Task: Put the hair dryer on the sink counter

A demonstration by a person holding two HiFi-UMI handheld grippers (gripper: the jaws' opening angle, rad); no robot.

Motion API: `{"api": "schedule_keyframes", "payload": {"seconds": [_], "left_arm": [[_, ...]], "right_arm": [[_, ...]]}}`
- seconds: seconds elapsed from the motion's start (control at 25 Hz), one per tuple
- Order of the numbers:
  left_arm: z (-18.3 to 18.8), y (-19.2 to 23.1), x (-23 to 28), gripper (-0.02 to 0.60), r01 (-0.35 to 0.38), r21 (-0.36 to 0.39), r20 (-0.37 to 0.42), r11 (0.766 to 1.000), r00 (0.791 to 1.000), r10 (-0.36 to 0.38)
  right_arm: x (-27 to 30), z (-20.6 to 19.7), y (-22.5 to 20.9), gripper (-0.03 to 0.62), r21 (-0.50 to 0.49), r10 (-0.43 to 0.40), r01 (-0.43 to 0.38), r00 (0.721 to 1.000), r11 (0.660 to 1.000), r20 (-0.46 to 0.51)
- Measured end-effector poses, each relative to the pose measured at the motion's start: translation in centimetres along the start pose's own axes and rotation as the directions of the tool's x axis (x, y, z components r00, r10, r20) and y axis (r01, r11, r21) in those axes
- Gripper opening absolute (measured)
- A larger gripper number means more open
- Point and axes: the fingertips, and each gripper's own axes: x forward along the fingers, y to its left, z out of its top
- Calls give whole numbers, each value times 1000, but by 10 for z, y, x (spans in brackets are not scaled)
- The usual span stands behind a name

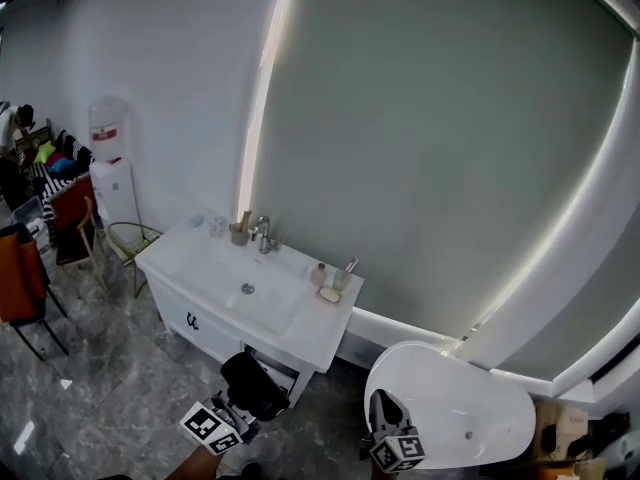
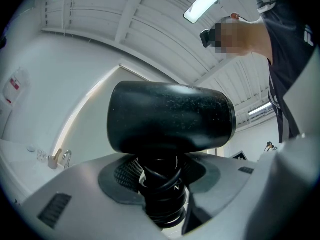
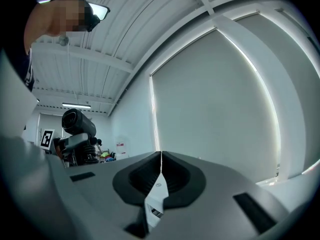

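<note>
Two big white fixtures fill the floor ahead of me: the bathtub [image 1: 455,408] at my right and the sink counter [image 1: 172,256] straight ahead, against the grey wall. The counter has bare top on both sides of the basin [image 1: 252,293], most of it at the left end. The tap [image 1: 262,234] stands at the back, and a few small bottles [image 1: 334,280] crowd the right rear corner.

The hair dryer [image 1: 255,386] [image 2: 170,116] is not on the counter yet. It stands upright in my left claw [image 1: 236,416] [image 2: 162,194], low in front of the cabinet and well short of the top, with its barrel up and its handle wound with the black cord. My jaws stand fairly wide, but the pads press on that wrapped handle from both sides, so the grip looks firm. My right claw [image 1: 382,404] [image 3: 161,171] hangs over the tub's near end, its jaws closed flat together with nothing between them.

I judge this the carrying step: the dryer is in hand and the setting down is to come. The next move calls for stepping closer, lifting the dryer above the counter edge and choosing a bare patch clear of the basin and bottles. The dryer looks top-heavy, so I would lay it on its side before opening the jaws, and watch that the cord does not snag on a pad.
</note>
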Motion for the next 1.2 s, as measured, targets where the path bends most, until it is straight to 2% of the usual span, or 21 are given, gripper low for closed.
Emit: {"api": "schedule_keyframes", "payload": {"seconds": [0.24, 0.6, 0.92, 1.2], "left_arm": [[0, 22, 8, 221, 1, 1, 5, 1000, 1000, -1], [-14, 48, 6, 221, 23, -21, -7, 1000, 1000, -23], [-26, 56, 41, 221, 51, -27, -30, 998, 998, -51], [-47, 83, 97, 221, 47, -28, -34, 999, 998, -48]], "right_arm": [[15, 5, -1, 31, -25, -14, 14, 1000, 1000, 7], [15, -12, 4, 31, -19, -56, 56, 998, 998, 9], [27, -20, -32, 31, 5, -97, 97, 995, 995, -2], [82, -19, -83, 31, 15, -81, 81, 997, 997, -1]]}}
